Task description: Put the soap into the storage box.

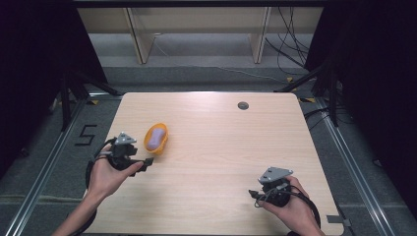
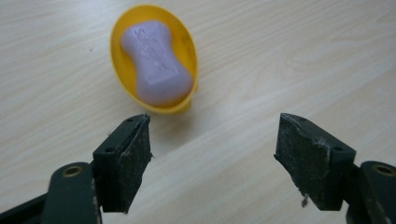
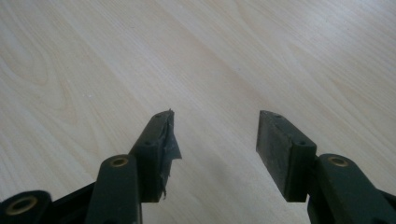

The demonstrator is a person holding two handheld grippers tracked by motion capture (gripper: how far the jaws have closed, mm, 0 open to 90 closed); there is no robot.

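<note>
Both grippers gape empty; yellow dish (image 2: 154, 56) with purple soap (image 2: 156, 63) lies near the left gripper (image 2: 212, 140).

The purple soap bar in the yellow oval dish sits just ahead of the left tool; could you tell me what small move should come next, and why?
Probably ease the left tool forward and slightly left toward the purple soap bar. Its jaws stand open and empty, short of the yellow oval plastic dish, which lies off-centre toward the left jaw. The right tool, also open, hovers over bare light wooden table.
</note>
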